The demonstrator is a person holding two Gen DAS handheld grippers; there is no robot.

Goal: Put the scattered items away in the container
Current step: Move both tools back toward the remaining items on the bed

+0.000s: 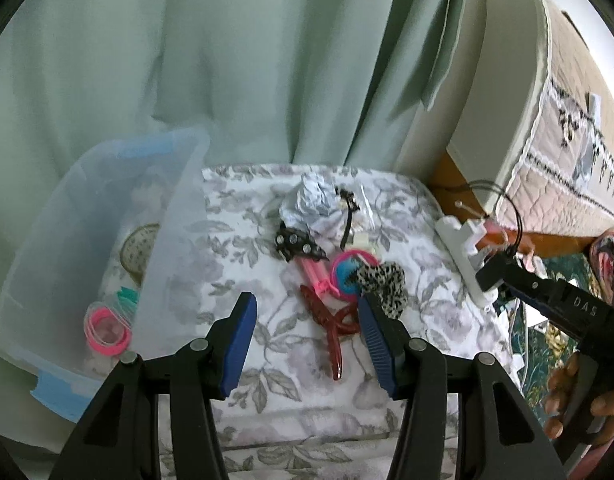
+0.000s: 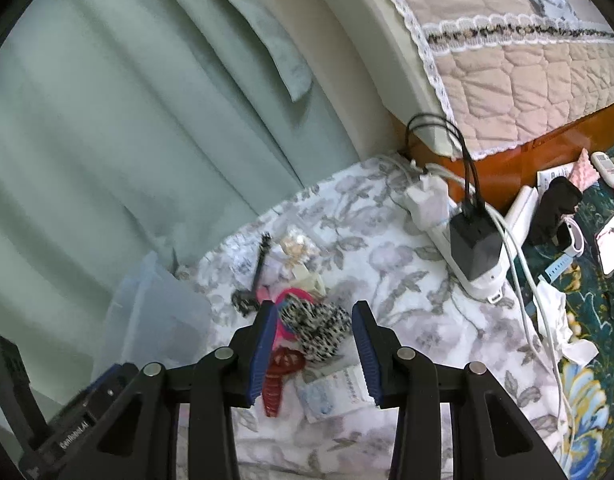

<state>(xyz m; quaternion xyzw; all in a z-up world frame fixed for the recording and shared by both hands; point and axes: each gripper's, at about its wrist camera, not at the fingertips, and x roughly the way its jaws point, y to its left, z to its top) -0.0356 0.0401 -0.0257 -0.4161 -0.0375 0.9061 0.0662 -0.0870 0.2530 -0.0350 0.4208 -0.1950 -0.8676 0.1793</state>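
On the floral bedding (image 1: 235,248), a small heap of hair accessories is seen near the middle, just beside the translucent container (image 1: 107,240) at its left edge. The leopard scrunchie (image 2: 319,332) is soft, light and easily squashed, so it can be pinched anywhere across its bulk. The red claw clip (image 1: 331,328) is judged stiff, smooth and slippery; its crossed waist seems the safest hold. The left gripper (image 1: 307,344) is spread and empty above the clip. The right gripper (image 2: 313,344) is likewise spread around the scrunchie, nothing pinched.
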